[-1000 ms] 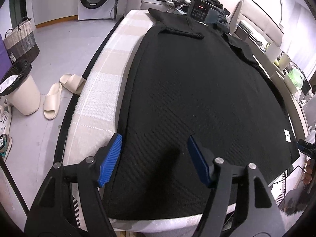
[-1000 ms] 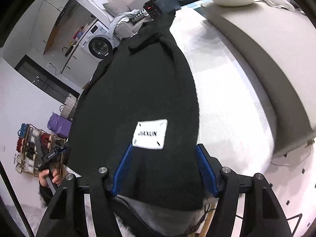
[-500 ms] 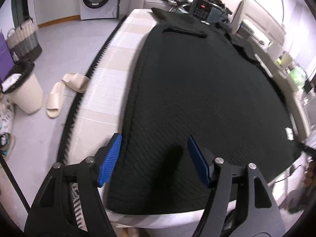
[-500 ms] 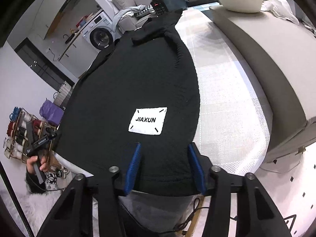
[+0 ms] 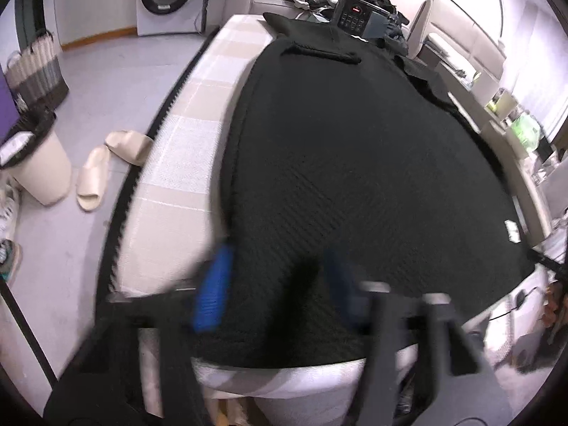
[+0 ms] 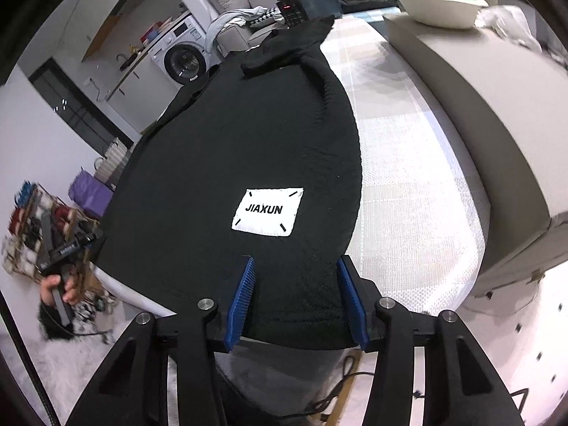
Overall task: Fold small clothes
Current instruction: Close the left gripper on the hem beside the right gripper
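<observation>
— Both jaws, what do they do?

— Left gripper (image 5: 277, 289) is blurry and its jaws are closing, with the black top (image 5: 355, 163) between them. Right gripper (image 6: 296, 298) sits partly open over the hem; I cannot tell if it pinches.

— Where is the top?

— Flat on the bed (image 6: 408, 184), mid-frame, white label (image 6: 268, 211) up.

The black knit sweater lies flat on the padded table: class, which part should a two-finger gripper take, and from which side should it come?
Take the black knit sweater by its bottom hem, at the corners, coming from the near table edge. The hem lies along that edge of the padded table, so a finger can likely slip under it. The right gripper straddles one corner below the white JIAXUN label; the left gripper is closing at the other.
</observation>
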A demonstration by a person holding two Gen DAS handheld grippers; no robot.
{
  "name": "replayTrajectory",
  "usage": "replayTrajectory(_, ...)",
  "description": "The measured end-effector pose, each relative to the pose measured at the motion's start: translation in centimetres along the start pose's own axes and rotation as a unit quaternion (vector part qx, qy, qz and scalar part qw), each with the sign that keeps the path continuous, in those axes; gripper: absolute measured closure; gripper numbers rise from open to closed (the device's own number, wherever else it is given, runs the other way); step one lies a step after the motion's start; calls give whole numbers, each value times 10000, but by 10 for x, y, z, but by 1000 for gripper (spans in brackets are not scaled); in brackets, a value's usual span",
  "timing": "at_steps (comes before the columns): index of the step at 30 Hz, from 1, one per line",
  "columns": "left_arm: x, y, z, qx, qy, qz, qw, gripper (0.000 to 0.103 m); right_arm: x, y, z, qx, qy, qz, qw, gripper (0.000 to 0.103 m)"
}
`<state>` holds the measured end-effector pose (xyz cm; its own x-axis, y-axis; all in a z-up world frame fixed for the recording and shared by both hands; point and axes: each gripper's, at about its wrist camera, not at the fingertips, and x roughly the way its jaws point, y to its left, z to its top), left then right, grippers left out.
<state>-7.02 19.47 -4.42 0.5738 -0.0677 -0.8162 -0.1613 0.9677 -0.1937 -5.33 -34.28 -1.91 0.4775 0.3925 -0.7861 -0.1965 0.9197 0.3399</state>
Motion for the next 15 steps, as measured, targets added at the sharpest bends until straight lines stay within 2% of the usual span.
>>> replayTrajectory(1, 0, 1, 0, 5, -28, 55, 10000, 91, 1, 3, -1, -130, -42, -134, 9998, 65)
replayTrajectory(2, 0, 4, -1, -57, -59, -34, 10000, 94, 3, 5, -1, -202, -71, -240, 9995, 76)
replayTrajectory(3, 0, 8, -1, -183, -77, -210, 9996, 97, 4, 5, -1, -234, -102, -341, 9991, 82)
replayTrajectory(5, 0, 12, -1, -312, -122, -287, 9990, 98, 5, 1, 1, -151, -148, -378, 9991, 92)
replayTrajectory(12, -17, 9, -7, -277, -270, -609, 9974, 98, -4, -18, 2, 267, -298, -33, 9992, 97)
replayTrajectory(15, -21, 6, -14, -141, -188, -714, 9972, 98, -12, -20, -2, 198, -266, -211, 9992, 97)
